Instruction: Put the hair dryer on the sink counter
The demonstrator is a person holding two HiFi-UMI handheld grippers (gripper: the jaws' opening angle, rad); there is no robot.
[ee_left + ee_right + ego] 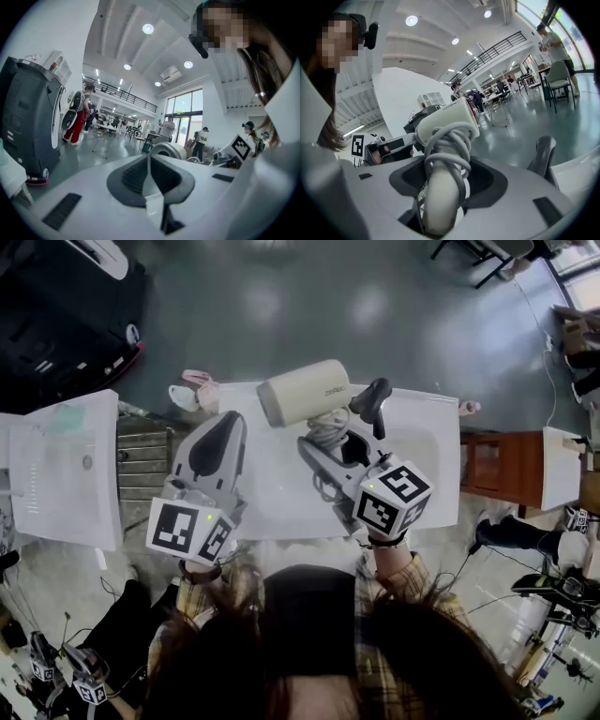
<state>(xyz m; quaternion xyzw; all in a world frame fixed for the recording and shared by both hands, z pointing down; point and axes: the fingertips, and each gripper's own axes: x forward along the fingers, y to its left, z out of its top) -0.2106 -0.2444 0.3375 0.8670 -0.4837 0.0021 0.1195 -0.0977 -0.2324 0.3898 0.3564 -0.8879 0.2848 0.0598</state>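
Note:
A cream hair dryer [305, 392] [450, 119] hangs over the white sink counter [272, 488], barrel pointing left, its grey cord wound round the handle. My right gripper [330, 444] [445, 185] is shut on that handle, just in front of the dark faucet [375, 399] [543, 154]. To its left, my left gripper [220, 432] [147, 164] hovers over the counter with its pads together and nothing between them. The left gripper view catches the hair dryer [168, 151] from behind its rounded end.
A second white basin unit [66, 465] stands at the left, beside a large black machine [56, 315] [28, 126]. A brown cabinet [502, 460] is at the right. A pale pink item [192, 390] lies beyond the counter's far left corner. People stand far off.

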